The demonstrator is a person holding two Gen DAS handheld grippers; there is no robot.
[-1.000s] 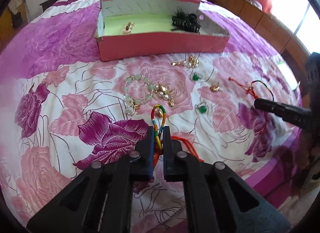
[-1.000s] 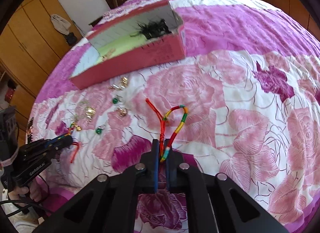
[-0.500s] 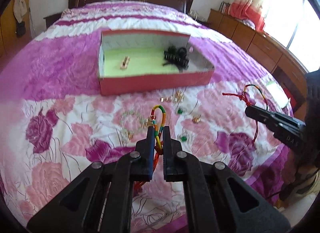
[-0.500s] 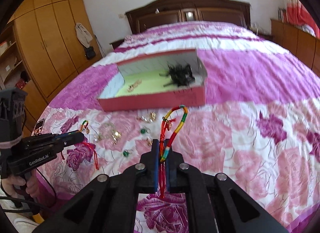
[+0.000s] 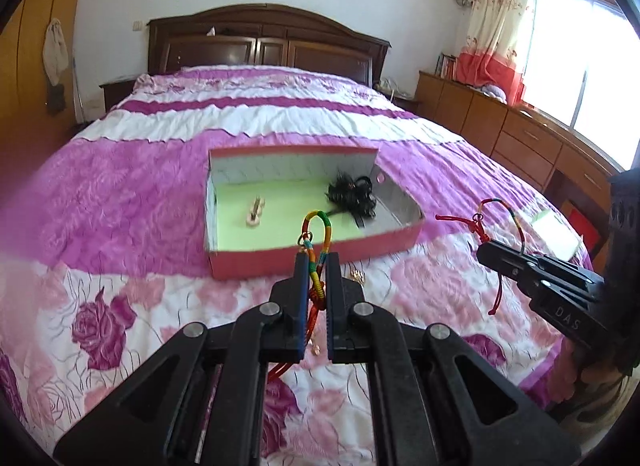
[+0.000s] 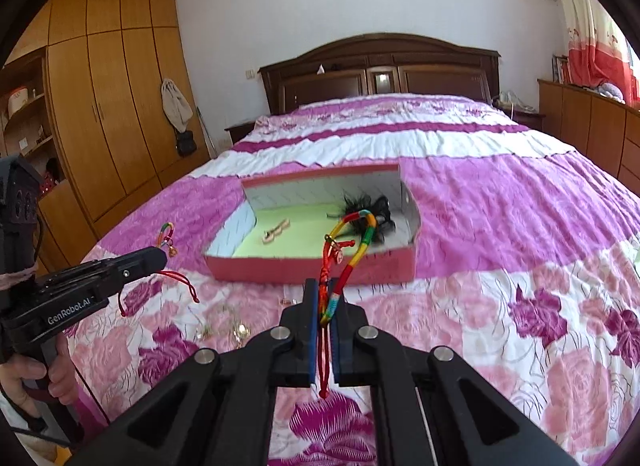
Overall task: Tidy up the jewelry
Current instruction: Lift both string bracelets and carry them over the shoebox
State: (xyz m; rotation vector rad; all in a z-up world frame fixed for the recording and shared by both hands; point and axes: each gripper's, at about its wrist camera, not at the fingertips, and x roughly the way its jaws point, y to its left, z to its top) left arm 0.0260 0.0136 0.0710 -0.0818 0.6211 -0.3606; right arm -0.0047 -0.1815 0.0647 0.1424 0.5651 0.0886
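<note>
My left gripper (image 5: 317, 262) is shut on a multicoloured cord bracelet (image 5: 320, 225) and holds it in the air in front of the red box (image 5: 312, 262). My right gripper (image 6: 327, 286) is shut on a second multicoloured cord bracelet (image 6: 360, 238) with red tassels, also lifted before the box (image 6: 312, 270). The box has a green floor and holds a black hair piece (image 5: 352, 195) and a small gold clip (image 5: 255, 213). Each gripper shows in the other's view: the right one (image 5: 486, 252) at the right, the left one (image 6: 160, 256) at the left.
Small gold and green jewelry pieces (image 6: 224, 326) lie on the floral bedspread (image 6: 500, 326) in front of the box. A wooden headboard (image 5: 264, 41) stands behind, wardrobes (image 6: 104, 105) at the left, low cabinets (image 5: 520, 137) at the right.
Both grippers have lifted their bracelets off the bedspread and tilted up. The view has swung from the bed surface to the box and headboard.
</note>
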